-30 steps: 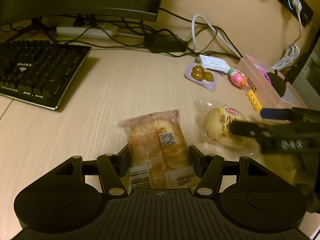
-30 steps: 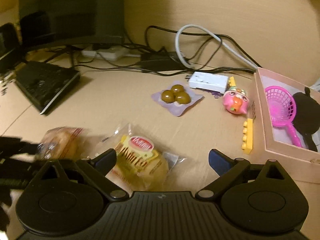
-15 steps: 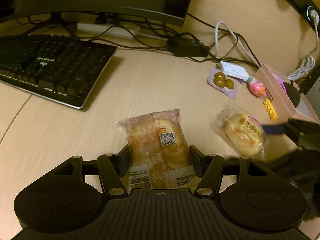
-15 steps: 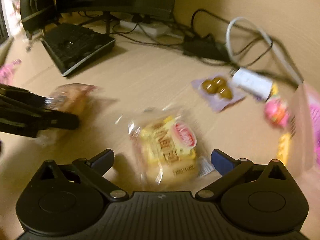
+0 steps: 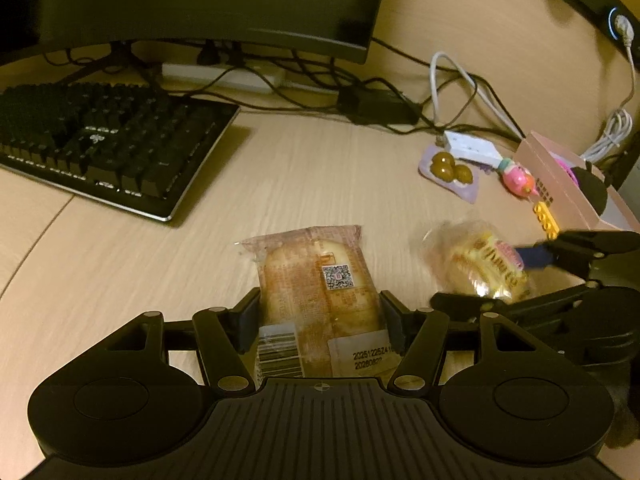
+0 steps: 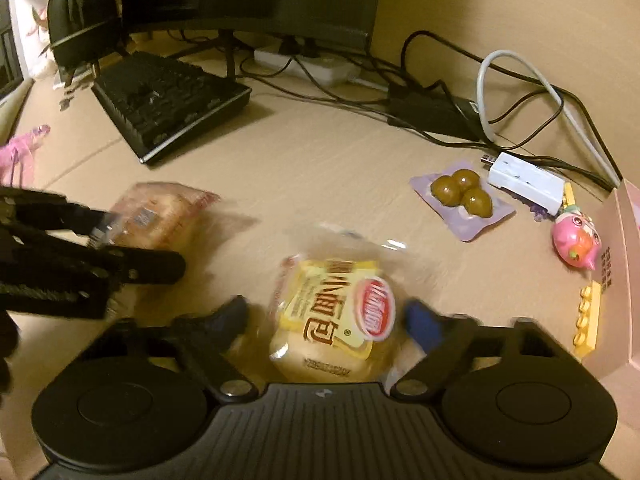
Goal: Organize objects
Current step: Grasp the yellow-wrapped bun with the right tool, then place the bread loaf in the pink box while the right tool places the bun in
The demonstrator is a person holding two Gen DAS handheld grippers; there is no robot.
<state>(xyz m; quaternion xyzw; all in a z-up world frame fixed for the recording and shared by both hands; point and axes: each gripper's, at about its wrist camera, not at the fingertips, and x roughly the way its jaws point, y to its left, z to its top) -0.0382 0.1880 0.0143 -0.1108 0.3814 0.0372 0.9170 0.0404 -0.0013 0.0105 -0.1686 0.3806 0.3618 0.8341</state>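
Since a second ago the right gripper point(image 6: 326, 316) has come over the yellow-labelled bun point(image 6: 336, 320); its jaws are closing with the bun between them. Left gripper point(image 5: 318, 312) clamps the orange-wrapped bread point(image 5: 316, 288). Both packets lie on the tabletop point(image 5: 300, 168), the pink box point(image 6: 624, 276) toward the right edge.

Left gripper point(image 5: 318, 320) matte black, ribbed housing, round side discs, silver screws, right gripper point(image 6: 326, 314) blue-tipped jaws
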